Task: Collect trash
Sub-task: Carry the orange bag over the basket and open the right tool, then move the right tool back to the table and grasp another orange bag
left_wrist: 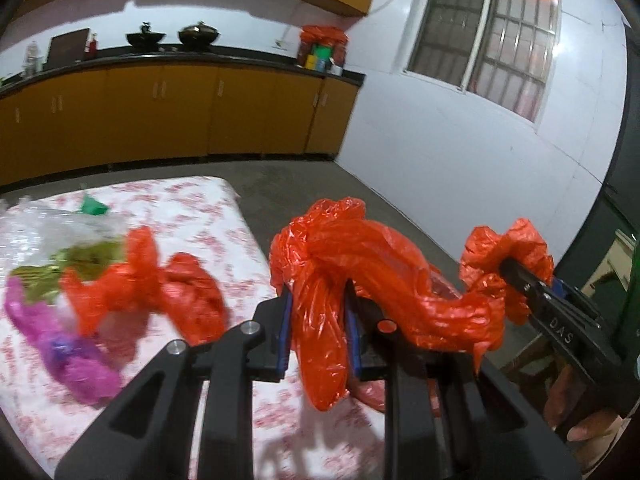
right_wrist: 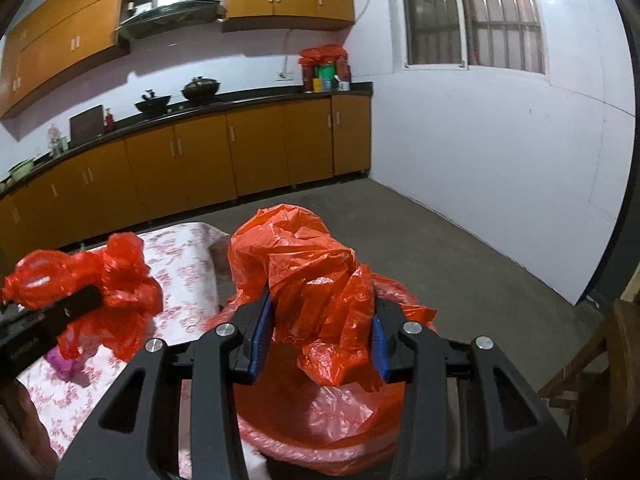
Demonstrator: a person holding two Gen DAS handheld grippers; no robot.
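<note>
A red plastic trash bag [left_wrist: 360, 264] is stretched between both grippers beside the table. My left gripper [left_wrist: 318, 300] is shut on one bunch of the bag's rim. My right gripper [right_wrist: 322, 312] is shut on another bunch of red plastic [right_wrist: 316, 276]; it also shows in the left wrist view [left_wrist: 516, 272]. In the right wrist view the bag's open mouth [right_wrist: 320, 420] hangs below the fingers. The left gripper [right_wrist: 86, 300] shows there at the left, holding red plastic. Loose trash lies on the table: a red bag [left_wrist: 148, 288], a purple wrapper [left_wrist: 60, 340], a green wrapper [left_wrist: 52, 272].
The table [left_wrist: 200, 208] has a white cloth with red flowers, with clear plastic [left_wrist: 48, 224] and a small green piece [left_wrist: 94, 206] on it. Orange cabinets [left_wrist: 160, 112] line the far wall under a black counter. A wooden chair [right_wrist: 592, 364] stands at the right. The floor [right_wrist: 460, 248] is grey concrete.
</note>
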